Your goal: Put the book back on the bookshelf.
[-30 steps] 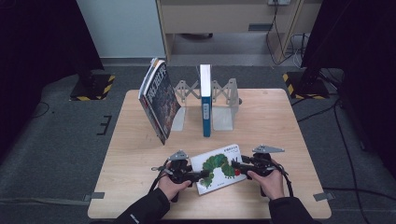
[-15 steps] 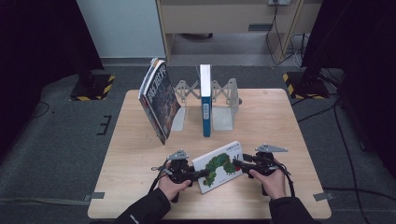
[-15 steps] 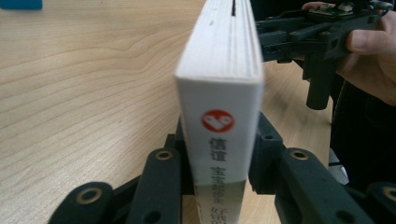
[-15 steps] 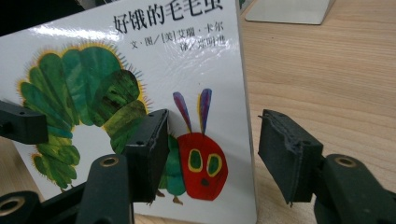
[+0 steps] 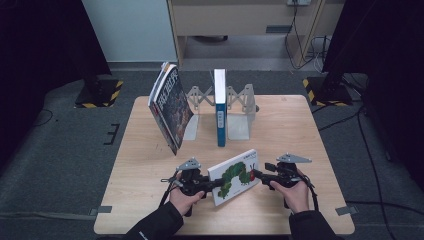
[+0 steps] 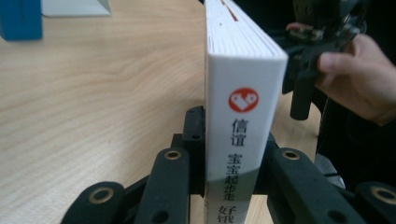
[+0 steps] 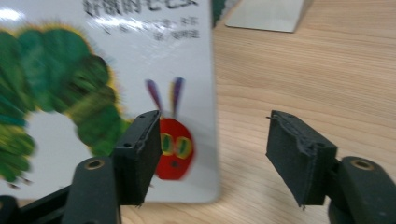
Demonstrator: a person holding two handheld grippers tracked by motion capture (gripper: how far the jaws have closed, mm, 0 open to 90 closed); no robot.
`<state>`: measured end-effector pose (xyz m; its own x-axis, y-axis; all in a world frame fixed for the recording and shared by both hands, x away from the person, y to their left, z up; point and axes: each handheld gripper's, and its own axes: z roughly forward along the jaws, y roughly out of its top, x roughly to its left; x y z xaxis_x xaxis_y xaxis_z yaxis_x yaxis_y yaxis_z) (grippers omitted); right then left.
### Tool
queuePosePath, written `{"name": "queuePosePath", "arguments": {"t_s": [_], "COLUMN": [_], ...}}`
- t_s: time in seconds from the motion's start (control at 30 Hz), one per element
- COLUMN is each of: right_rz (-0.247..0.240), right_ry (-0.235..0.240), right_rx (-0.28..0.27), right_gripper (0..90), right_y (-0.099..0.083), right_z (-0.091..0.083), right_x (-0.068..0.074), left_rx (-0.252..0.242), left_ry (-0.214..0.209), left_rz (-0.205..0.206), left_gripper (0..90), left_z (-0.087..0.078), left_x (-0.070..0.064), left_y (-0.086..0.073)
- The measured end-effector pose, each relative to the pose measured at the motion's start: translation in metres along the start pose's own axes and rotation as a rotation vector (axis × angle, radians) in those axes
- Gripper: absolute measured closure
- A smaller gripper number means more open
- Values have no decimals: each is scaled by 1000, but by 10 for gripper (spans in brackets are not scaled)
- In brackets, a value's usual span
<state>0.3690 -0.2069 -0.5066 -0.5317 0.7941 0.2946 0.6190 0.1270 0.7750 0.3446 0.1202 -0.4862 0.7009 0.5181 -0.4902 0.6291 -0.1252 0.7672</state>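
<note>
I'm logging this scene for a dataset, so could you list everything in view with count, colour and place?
caterpillar book: 1, white cover with green caterpillar, near table edge, between the two grippers
blue-spined book: 1, blue and white, upright in the bookend rack
dark-covered book: 1, dark cover, leaning at the rack's left
bookend rack: 1, grey metal, far middle of table
table: 1, light wood
left hand-held gripper: 1, black, jaws clamped on the caterpillar book's spine
right hand-held gripper: 1, black, jaws apart at the book's corner
hands: 2, dark sleeves, bottom edge
</note>
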Motion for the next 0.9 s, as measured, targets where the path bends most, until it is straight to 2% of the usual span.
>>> {"name": "queuePosePath", "arguments": {"t_s": [0.17, 0.23, 0.33, 0.47, 0.67, 0.9], "right_rz": [-20, -48, -65, -92, -86, -101], "right_ry": [-63, -104, -156, -226, -262, -285], "right_rx": [19, 39, 71, 121, 167, 218], "right_gripper": [288, 279, 257, 224, 182, 168], "right_y": [-1, -2, -4, -6, -10, -14], "right_z": [-3, -4, -5, -5, -5, -2], "right_x": [-7, -11, -16, -23, -30, -34], "left_rx": [-9, -14, -21, -33, -49, -104], "left_ry": [21, 33, 57, 71, 92, 133], "left_rz": [-19, -15, 2, 3, 16, 34], "left_gripper": [745, 744, 745, 745, 744, 744], "left_z": [-7, -10, -13, -16, -21, -31], "left_x": [1, 0, -1, -1, -3, -3], "left_y": [7, 10, 14, 18, 26, 41]}}
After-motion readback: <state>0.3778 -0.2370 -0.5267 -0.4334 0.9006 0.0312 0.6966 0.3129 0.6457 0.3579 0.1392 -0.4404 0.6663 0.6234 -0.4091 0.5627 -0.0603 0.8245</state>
